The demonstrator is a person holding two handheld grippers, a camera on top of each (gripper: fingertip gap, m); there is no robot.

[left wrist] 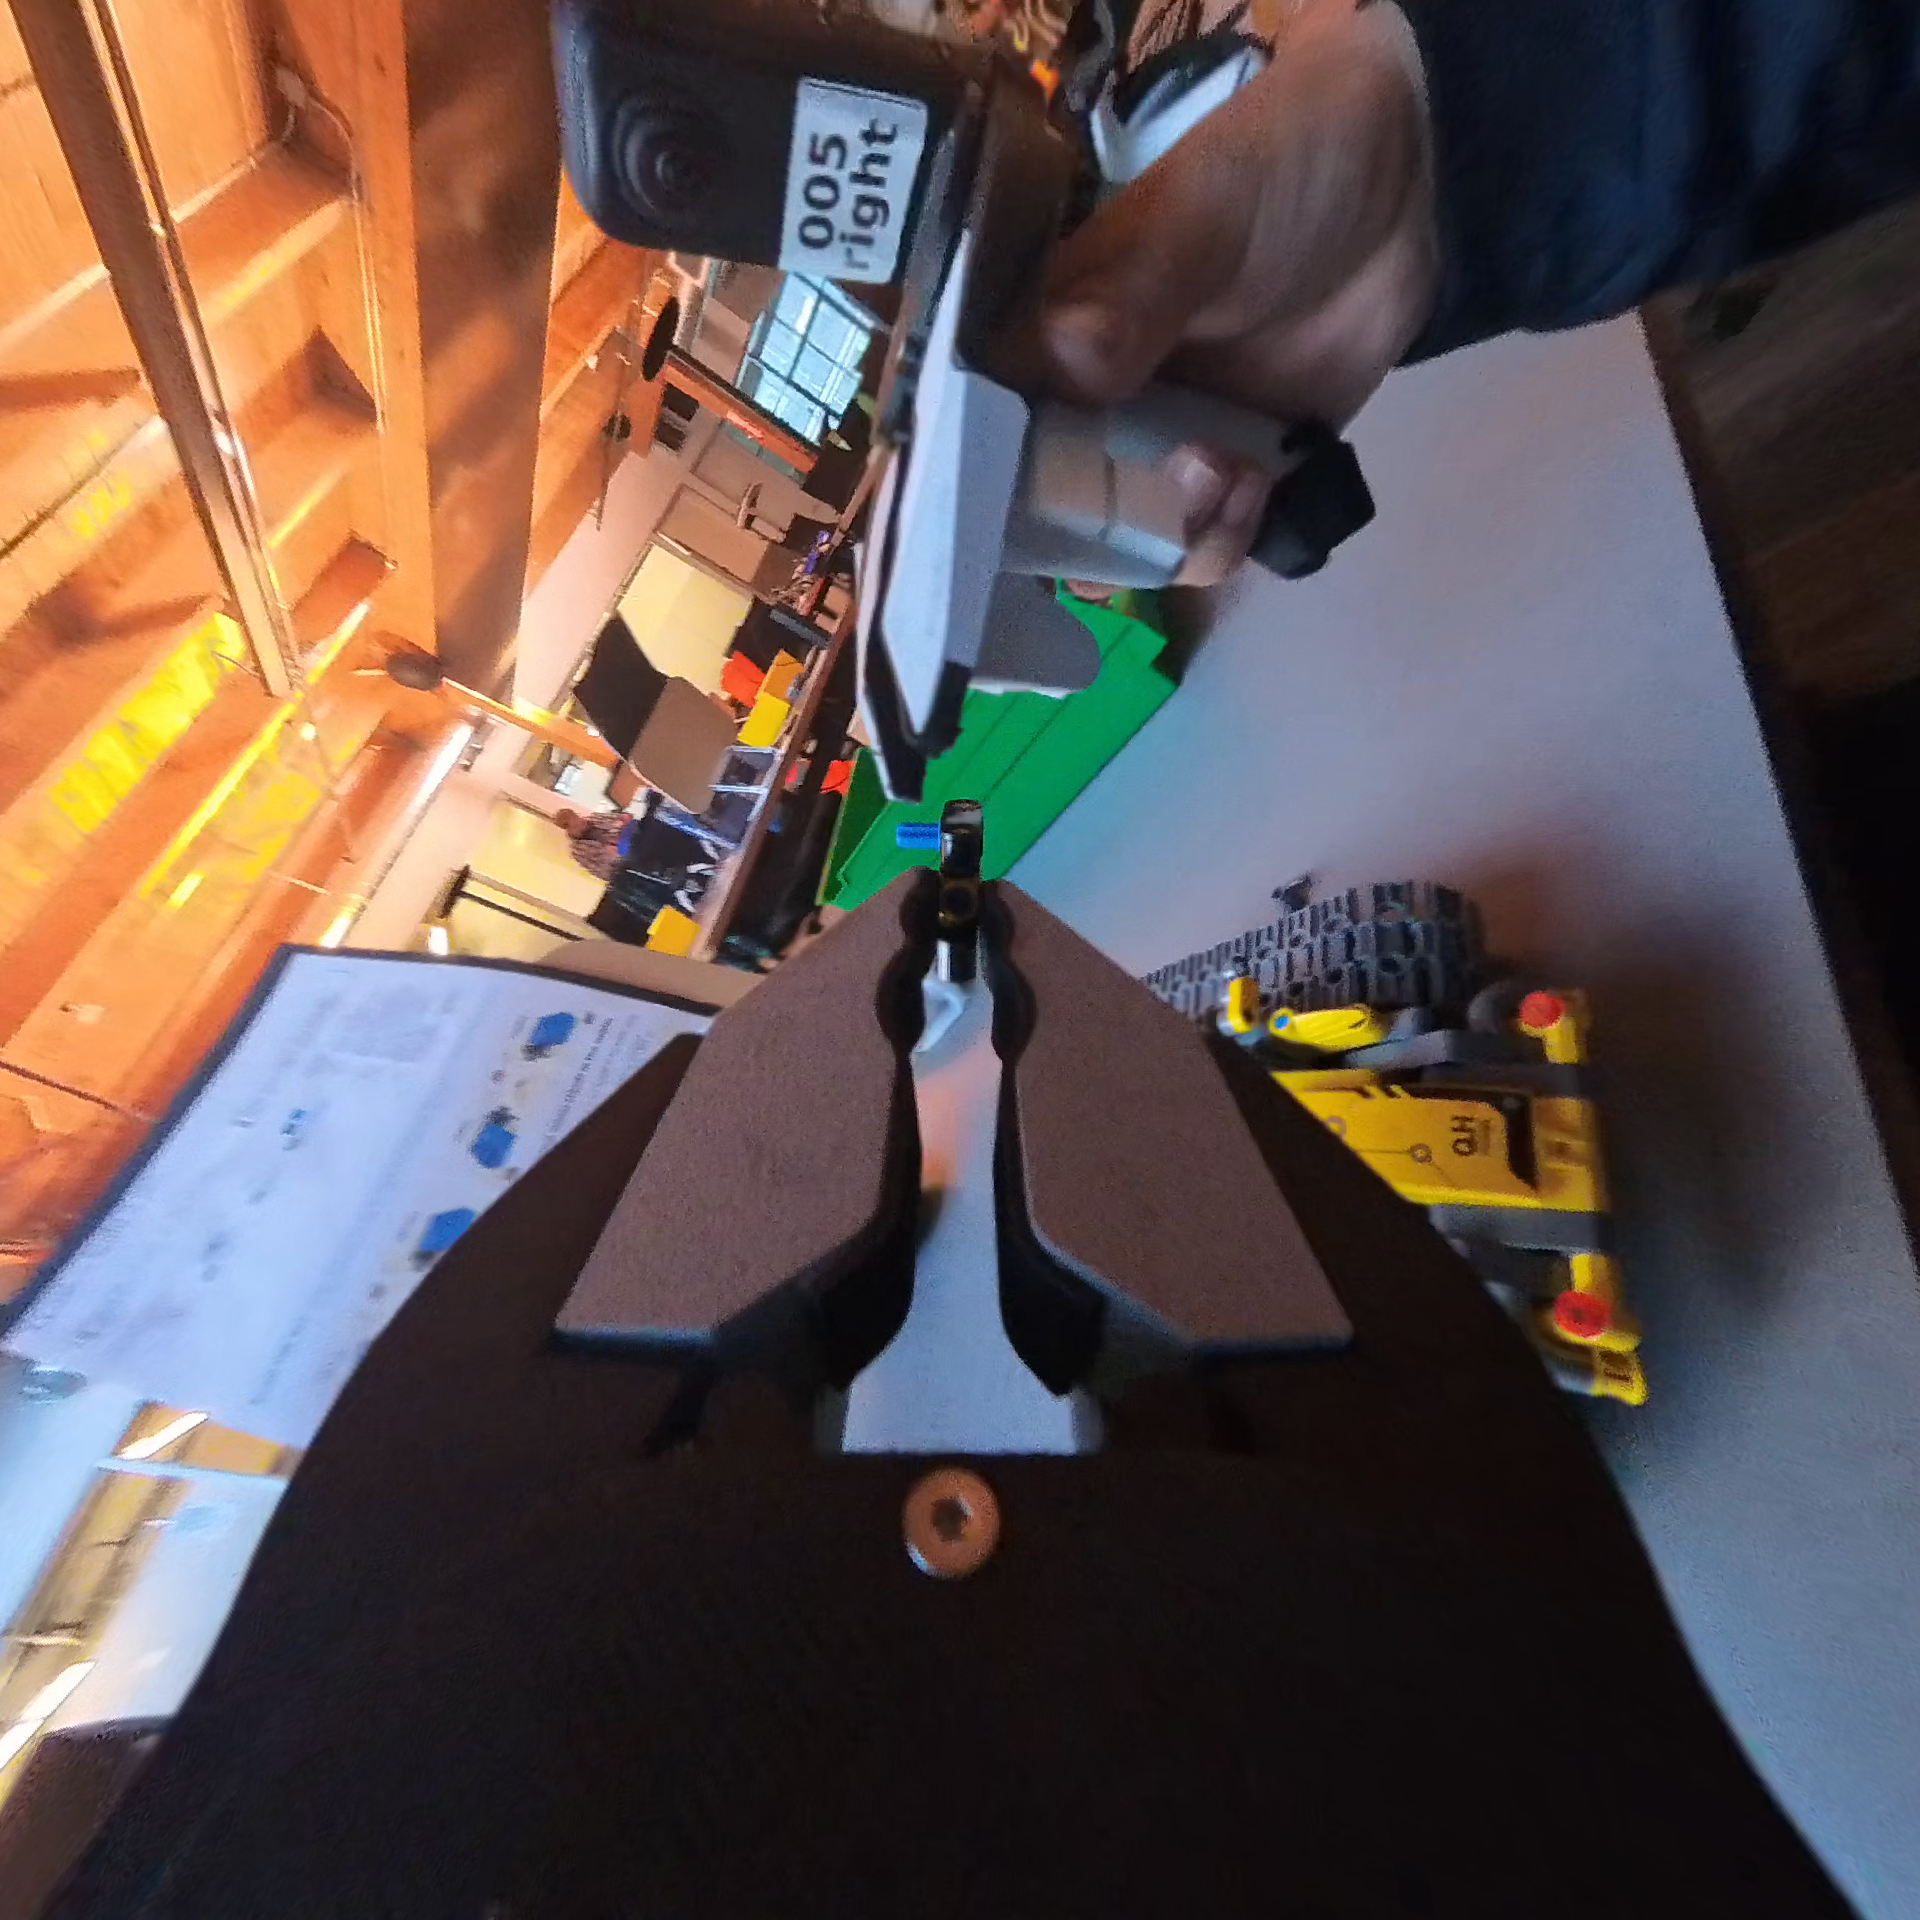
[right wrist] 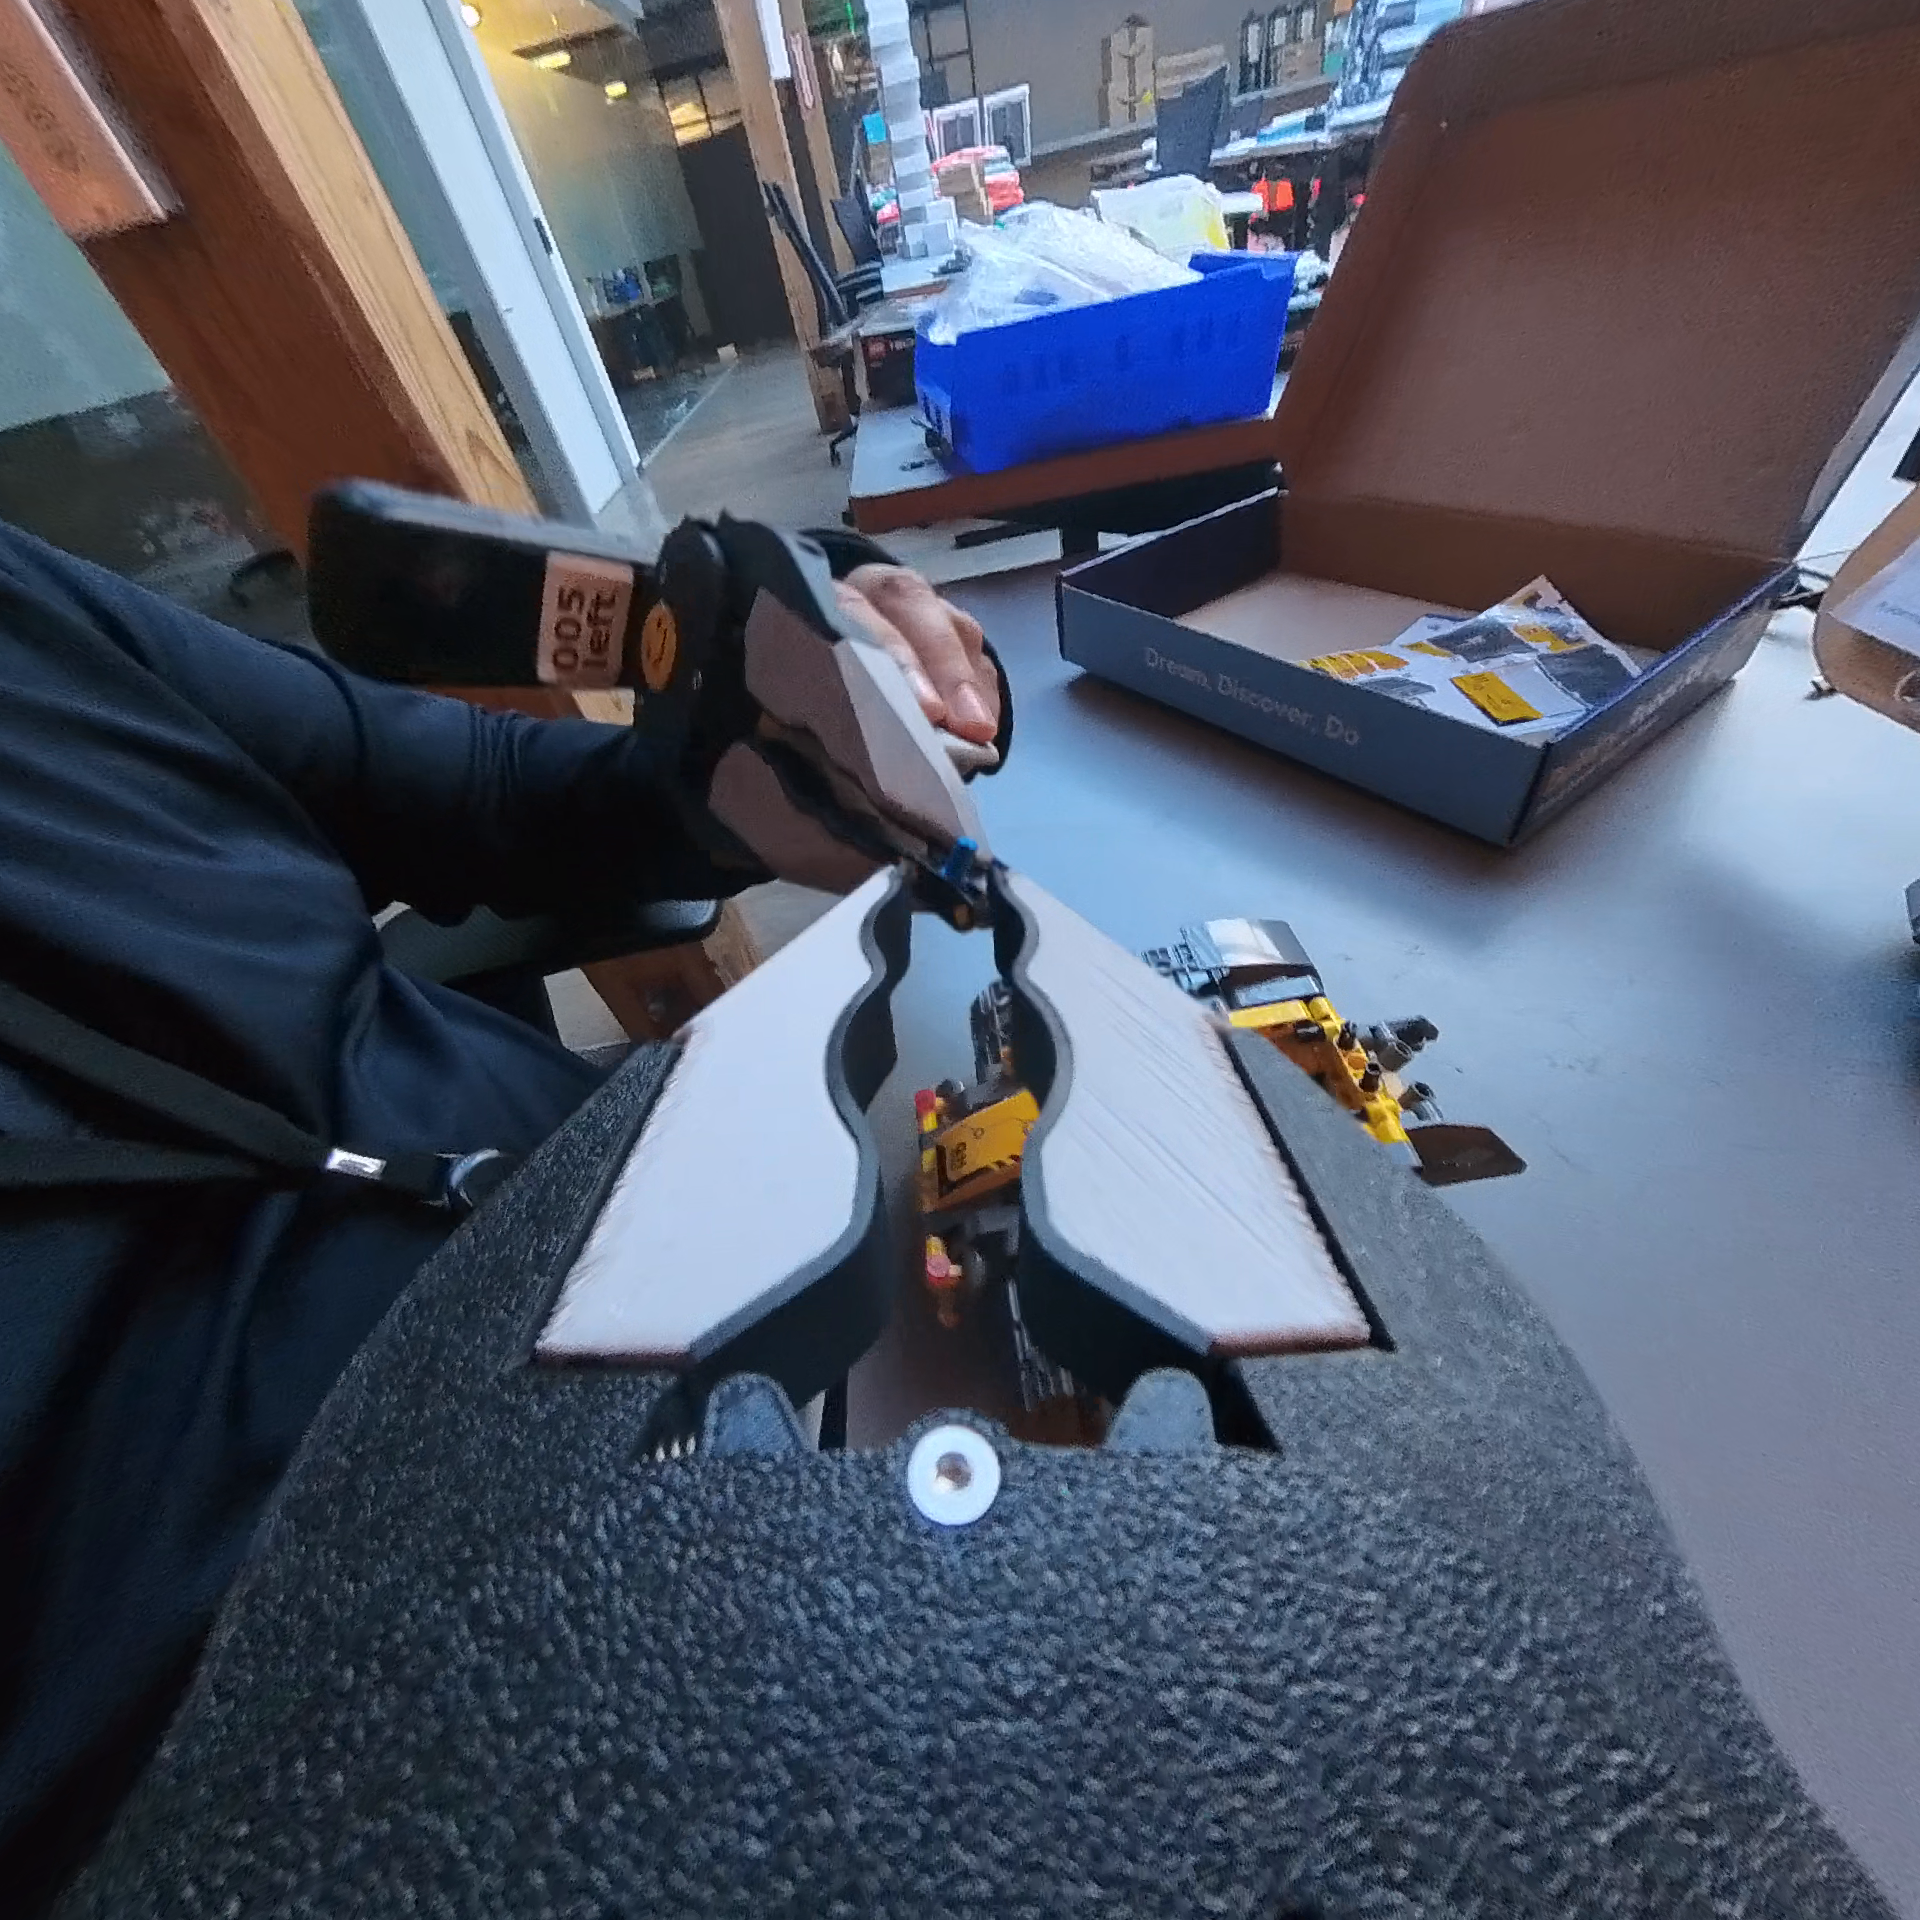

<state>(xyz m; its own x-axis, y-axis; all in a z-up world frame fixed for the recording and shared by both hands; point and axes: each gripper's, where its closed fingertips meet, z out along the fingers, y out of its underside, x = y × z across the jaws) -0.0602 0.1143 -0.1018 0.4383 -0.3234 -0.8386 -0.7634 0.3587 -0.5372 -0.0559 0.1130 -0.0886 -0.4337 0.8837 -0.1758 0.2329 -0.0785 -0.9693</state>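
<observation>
**Both grippers meet on one small black piece**

The small black piece [left wrist: 958, 883] with its blue pin [left wrist: 914, 834] sits in the air above the table [left wrist: 1455, 727], and your left gripper [left wrist: 956, 904] has its tips pinched narrowly on it. Your right gripper [right wrist: 951, 894] is closed to a slim gap at the tips, meeting the same piece [right wrist: 956, 883]; whether it truly grips it, you cannot tell. Below them on the table lies the yellow toy vehicle [right wrist: 1288, 1018]. Farther off stands an open cardboard box [right wrist: 1455, 623] and, behind it, a blue bin [right wrist: 1101, 364].
</observation>
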